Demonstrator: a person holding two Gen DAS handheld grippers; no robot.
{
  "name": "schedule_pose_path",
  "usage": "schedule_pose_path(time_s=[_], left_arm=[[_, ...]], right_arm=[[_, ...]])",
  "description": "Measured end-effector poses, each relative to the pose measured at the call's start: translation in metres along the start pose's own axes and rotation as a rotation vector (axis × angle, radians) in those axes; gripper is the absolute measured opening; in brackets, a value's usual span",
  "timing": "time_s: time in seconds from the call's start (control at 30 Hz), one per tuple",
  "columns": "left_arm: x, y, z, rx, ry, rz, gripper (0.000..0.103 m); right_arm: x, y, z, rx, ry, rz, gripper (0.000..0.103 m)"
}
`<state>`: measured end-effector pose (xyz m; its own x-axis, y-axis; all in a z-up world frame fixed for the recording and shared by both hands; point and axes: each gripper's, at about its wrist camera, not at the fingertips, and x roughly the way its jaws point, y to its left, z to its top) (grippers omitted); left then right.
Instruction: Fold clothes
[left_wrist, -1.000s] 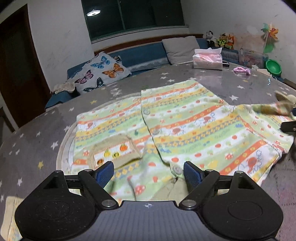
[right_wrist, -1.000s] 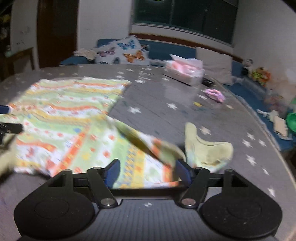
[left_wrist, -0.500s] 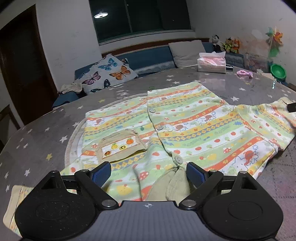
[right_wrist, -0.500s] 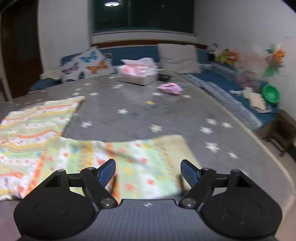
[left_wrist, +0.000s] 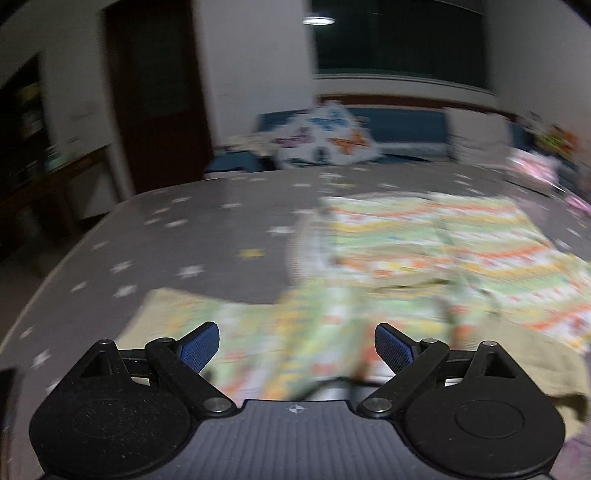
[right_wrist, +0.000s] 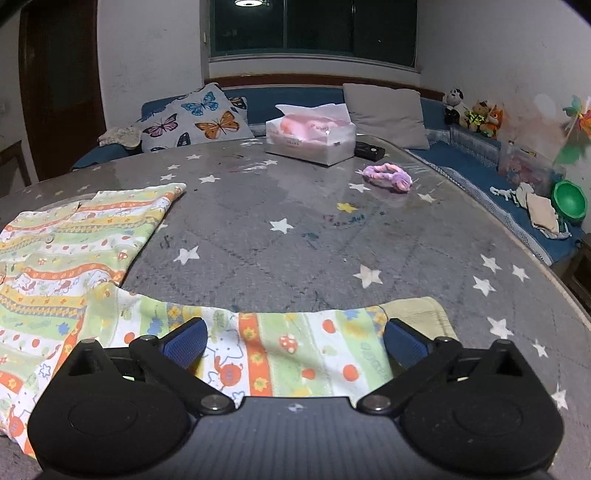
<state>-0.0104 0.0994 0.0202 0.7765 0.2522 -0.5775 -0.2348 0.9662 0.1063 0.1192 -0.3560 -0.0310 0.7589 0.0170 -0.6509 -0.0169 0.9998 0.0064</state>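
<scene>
Across lower frame, both views: shirt (right_wrist: 66, 266) lies spread on desk (right_wrist: 332, 236), sleeves out. Left tool (left_wrist: 297, 345) & right tool (right_wrist: 293, 341) gape, holding nothing. Probably sleeve-fold stage; next needs cuff pinch.

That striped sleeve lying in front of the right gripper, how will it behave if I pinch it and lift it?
The sleeve lies flat with soft wrinkles, so it will likely droop and fold over itself. It looks like thin cloth, probably light. It is joined to the shirt body, so lifting may drag that across the table.
</scene>
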Motion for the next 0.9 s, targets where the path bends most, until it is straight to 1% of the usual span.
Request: schedule_pose_path(time_s=[0.13,0.27,0.3,0.4,0.47,0.6,0.67,0.77,0.83,0.87,0.9], left_arm=[[0.007,0.042,0.002,-0.087,0.015,0.120,0.093],[0.024,0.072,0.004,-0.113,0.038,0.197,0.091],[0.030,0.077,0.005,-0.111,0.046,0.209,0.089],[0.049,0.089,0.007,-0.109,0.084,0.207,0.084],[0.062,0.095,0.009,-0.121,0.110,0.181,0.081],[0.071,0.099,0.012,-0.132,0.113,0.131,0.081],[0.076,0.101,0.013,-0.137,0.115,0.106,0.077],[0.080,0.104,0.015,-0.142,0.110,0.055,0.064],[0.081,0.106,0.016,-0.132,0.100,0.028,0.042],[0.082,0.107,0.017,-0.126,0.096,0.016,0.036],[0.082,0.106,0.017,-0.120,0.092,0.020,0.023]], right_arm=[[0.002,0.002,-0.001,-0.005,-0.006,0.002,0.103],[0.002,0.002,-0.001,-0.008,-0.008,0.000,0.103],[0.002,0.002,-0.001,-0.008,-0.008,0.000,0.103],[0.002,0.002,-0.002,-0.009,-0.009,0.000,0.103],[0.002,0.002,-0.002,-0.010,-0.009,0.000,0.103],[0.003,0.003,-0.002,-0.011,-0.010,-0.001,0.103],[0.003,0.003,-0.002,-0.011,-0.010,-0.002,0.103],[0.003,0.003,-0.002,-0.012,-0.011,-0.003,0.103],[0.003,0.003,-0.002,-0.012,-0.011,-0.003,0.103],[0.003,0.003,-0.002,-0.012,-0.011,-0.003,0.103],[0.003,0.003,-0.002,-0.012,-0.011,-0.003,0.103]])
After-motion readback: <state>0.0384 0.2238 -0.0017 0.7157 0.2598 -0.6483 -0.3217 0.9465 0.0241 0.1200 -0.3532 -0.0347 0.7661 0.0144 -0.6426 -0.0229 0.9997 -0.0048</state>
